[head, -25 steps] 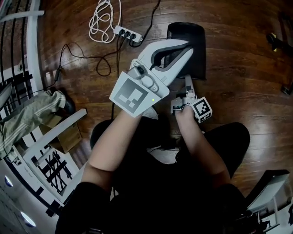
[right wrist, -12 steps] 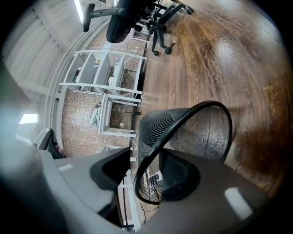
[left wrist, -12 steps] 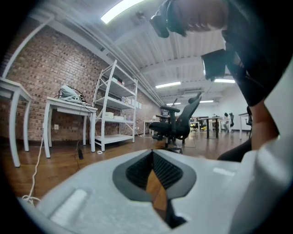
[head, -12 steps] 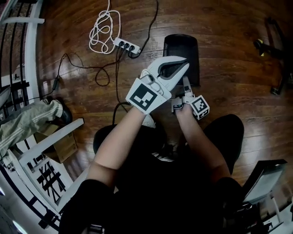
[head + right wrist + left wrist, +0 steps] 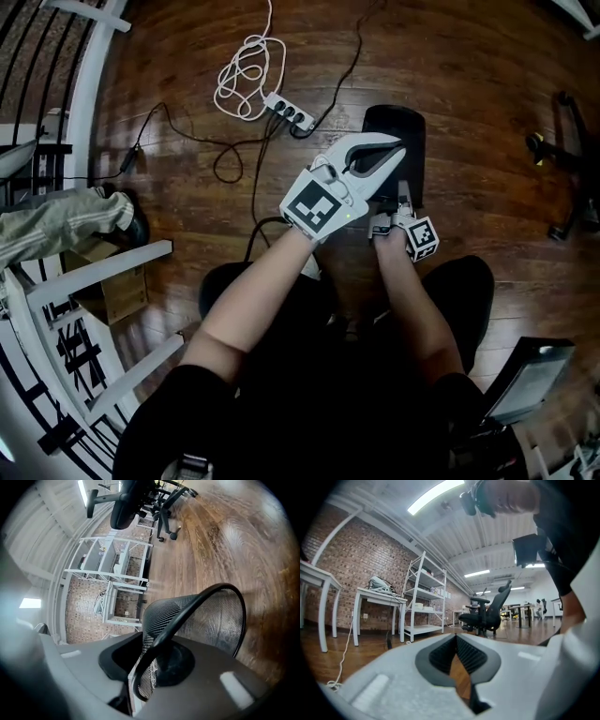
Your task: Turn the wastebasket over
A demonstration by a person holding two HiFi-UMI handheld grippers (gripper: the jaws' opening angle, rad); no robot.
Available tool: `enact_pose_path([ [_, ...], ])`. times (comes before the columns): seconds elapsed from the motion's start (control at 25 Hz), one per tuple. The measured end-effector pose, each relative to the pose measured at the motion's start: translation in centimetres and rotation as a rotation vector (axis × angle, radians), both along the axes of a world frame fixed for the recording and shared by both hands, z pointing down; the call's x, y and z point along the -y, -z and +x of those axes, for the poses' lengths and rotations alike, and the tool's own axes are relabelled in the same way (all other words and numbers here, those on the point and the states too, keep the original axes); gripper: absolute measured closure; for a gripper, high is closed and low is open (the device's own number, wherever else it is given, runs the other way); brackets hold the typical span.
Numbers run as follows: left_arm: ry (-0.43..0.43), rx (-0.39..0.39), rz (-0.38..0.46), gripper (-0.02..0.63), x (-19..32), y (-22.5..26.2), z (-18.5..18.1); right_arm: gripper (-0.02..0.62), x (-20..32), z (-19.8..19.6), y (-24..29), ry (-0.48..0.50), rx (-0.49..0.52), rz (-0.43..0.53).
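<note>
A black wire-mesh wastebasket (image 5: 398, 122) lies on its side on the wooden floor (image 5: 487, 75), in the upper centre of the frame. Its round, dark-rimmed mouth faces the lower edge.

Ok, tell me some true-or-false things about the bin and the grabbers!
1. The wastebasket is on a wooden floor. True.
2. The right gripper is empty. False: its jaws have just been closing, with the wastebasket's rim between them.
3. A white power strip lies on the floor. True.
4. The wastebasket is pink plastic. False: it is black mesh.
5. The left gripper holds the wastebasket too. False: nothing is between its jaws.
</note>
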State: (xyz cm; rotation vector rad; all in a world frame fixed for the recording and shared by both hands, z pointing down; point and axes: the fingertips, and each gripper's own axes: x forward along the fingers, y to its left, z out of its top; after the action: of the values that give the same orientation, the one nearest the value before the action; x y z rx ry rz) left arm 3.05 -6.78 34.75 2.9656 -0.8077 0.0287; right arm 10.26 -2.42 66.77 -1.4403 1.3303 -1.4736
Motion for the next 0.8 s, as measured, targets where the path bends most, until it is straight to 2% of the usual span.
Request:
enact_pose_path([
  [0.16,0.002,0.016,0.051,0.604,0.3,-0.9,0.7,0.561,1.3,0.2,1.0,0.013,0.000,0.041],
  [0.28,-0.013,0.035,0.052,0.604,0.2,-1.2,1.5,0.584,2.9,-1.0,3.4,0.129,-0.097,0.077],
  [0.44,-0.018,0.022,0.063,0.604,0.6,-0.5,1.7,0.586,4.8,-1.6,4.9,0.285,-0.223,0.033],
  [0.64,-0.013,-0.003,0.071,0.604,1.2,0.2,1.7,0.586,6.7,-1.6,7.7,0.574,-0.458,0.034],
  [0.8,-0.009,-0.038,0.091,0.604,2.1,1.5,1.4,0.586,7.7,-1.3,10.4,0.870,-0.716,0.076],
])
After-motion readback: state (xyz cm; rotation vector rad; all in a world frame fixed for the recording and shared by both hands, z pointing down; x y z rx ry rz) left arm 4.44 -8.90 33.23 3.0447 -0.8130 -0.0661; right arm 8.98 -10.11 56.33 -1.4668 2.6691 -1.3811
